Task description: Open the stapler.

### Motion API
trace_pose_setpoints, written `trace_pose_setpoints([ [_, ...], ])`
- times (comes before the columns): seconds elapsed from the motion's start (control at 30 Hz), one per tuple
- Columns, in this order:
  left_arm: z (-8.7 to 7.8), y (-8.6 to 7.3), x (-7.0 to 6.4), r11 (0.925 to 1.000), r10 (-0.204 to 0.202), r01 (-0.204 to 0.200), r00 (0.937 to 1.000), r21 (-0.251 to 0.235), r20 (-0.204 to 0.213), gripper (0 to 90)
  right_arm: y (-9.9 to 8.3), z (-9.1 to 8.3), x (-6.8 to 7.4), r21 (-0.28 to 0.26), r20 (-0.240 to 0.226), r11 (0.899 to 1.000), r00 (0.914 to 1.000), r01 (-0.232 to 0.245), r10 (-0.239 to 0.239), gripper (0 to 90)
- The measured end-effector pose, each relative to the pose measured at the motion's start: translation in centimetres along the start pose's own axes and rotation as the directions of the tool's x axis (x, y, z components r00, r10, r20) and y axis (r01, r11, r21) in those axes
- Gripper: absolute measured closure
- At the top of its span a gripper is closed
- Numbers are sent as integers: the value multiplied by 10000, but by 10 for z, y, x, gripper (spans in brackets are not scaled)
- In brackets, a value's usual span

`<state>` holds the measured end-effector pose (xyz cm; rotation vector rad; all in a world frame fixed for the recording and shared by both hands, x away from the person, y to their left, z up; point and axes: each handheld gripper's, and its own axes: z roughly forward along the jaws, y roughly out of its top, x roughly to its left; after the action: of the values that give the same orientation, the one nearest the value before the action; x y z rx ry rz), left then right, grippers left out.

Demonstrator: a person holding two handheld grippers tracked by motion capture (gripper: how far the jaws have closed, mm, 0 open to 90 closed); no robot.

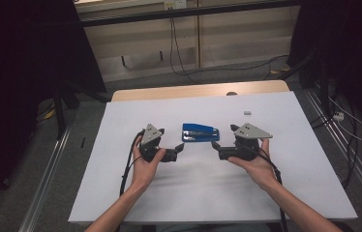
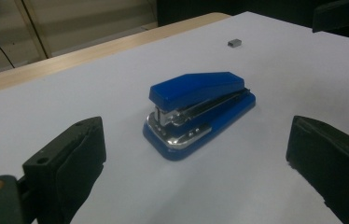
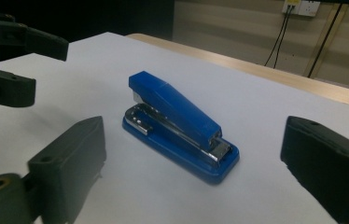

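Observation:
A blue stapler (image 1: 201,132) lies flat on the white table top (image 1: 193,193), between and just beyond my two grippers. My left gripper (image 1: 179,151) is held in a hand left of it, jaws wide apart and pointing right. My right gripper (image 1: 217,149) mirrors it from the right, also open and holding nothing. In the left gripper view the stapler (image 2: 196,109) sits ahead between the black fingers (image 2: 70,158), its metal mouth toward the camera. In the right gripper view the stapler (image 3: 177,126) lies ahead between the fingers (image 3: 331,163), apart from them, with the left gripper (image 3: 4,60) at upper left.
A small grey block (image 1: 247,112) lies at the table's far right, also seen as the grey block (image 2: 234,43). A wooden strip (image 1: 193,91) runs along the far edge. Dark stands and cables (image 1: 348,125) flank the table on the floor.

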<state>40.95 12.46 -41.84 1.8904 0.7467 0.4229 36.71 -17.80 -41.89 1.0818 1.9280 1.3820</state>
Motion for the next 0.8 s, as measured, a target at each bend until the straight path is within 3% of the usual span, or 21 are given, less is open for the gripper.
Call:
trace_pose_setpoints([
  [0.1,5,2,3,9999,-63,65,9999,-120,110,50,2,4,-1,-9,-108,10000,9999,-10,10,105],
  [0.3,11,5,10,10000,17,-18,9998,-32,-191,50,7,15,-3,-103,-76,9999,10000,-37,37,120],
  [0.43,16,13,16,9992,-118,106,9995,-398,-298,50,11,21,-5,-158,-79,9999,9999,-65,64,128],
  [0.63,28,19,22,9992,44,-60,9991,-392,-415,57,16,31,-9,-236,129,9997,9999,-101,104,167],
  [0.7,33,23,24,9997,199,-207,9984,-157,-535,58,17,36,-11,-218,140,9996,9998,-156,159,170],
  [0.8,39,26,27,9995,-204,192,9986,-250,-482,58,20,44,-12,-174,155,9998,9999,-67,69,182],
])
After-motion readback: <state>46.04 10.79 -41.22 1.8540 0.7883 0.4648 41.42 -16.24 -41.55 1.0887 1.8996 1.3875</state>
